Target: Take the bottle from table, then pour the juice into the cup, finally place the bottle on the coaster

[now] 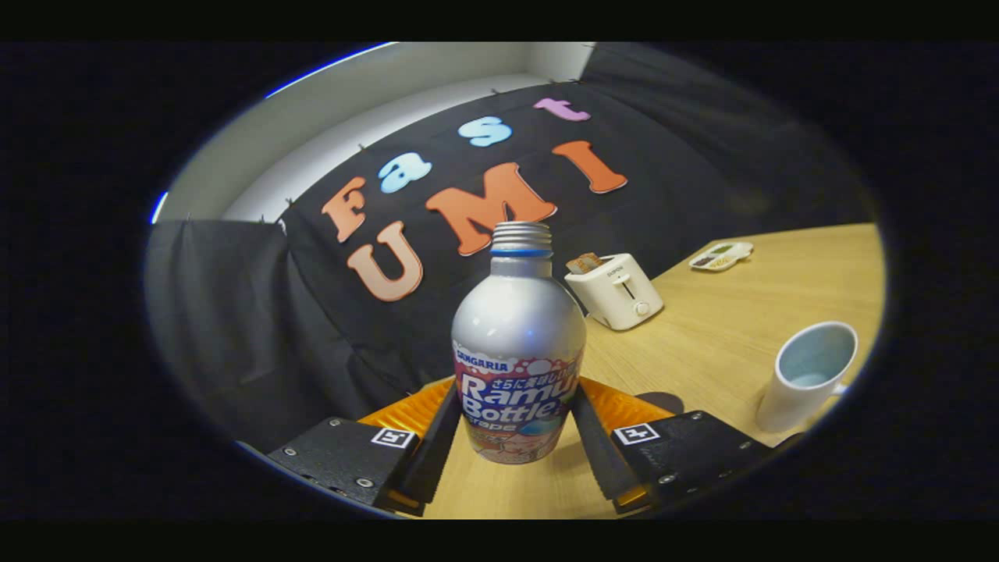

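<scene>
A silver bottle (517, 343) with a colourful label and an uncapped threaded neck stands between my two black fingers (434, 445). My gripper (515, 437) is shut on the bottle's lower body, both pads pressing on the label. The whole view is tilted and the bottle's base seems lifted off the wooden table (726, 328). A white cup (804, 376) with a pale blue inside stands on the table to the right of the fingers, its mouth open towards me. A dark round patch (662, 402), perhaps the coaster, shows just beyond the right finger.
A white toaster (618, 290) with bread in its slot stands beyond the bottle to the right. A small white dish (721, 256) with bits of food lies further back by the table's far edge. The black cloth wall hangs behind.
</scene>
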`<state>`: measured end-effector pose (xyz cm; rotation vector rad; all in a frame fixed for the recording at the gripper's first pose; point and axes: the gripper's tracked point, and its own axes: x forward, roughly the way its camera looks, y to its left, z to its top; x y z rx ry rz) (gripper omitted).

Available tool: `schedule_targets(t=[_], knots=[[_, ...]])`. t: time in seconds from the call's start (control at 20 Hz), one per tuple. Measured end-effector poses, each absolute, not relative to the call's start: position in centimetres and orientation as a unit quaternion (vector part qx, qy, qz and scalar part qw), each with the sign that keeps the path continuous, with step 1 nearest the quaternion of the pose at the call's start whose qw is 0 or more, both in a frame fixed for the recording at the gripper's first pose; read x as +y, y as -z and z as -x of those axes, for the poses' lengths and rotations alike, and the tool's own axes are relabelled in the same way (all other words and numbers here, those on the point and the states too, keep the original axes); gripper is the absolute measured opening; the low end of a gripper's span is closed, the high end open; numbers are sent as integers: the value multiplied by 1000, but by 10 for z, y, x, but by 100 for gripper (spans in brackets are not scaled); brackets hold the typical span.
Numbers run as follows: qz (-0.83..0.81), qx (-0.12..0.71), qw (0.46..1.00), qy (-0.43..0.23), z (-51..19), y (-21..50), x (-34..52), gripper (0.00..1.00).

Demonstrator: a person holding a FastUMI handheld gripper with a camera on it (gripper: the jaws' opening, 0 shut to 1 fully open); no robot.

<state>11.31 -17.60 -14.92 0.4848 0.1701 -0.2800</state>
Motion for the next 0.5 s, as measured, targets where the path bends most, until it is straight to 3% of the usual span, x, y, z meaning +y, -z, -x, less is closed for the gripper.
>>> schedule_targets(t=[0.5], knots=[[-11, 122, 977, 173, -135, 152, -195, 78]])
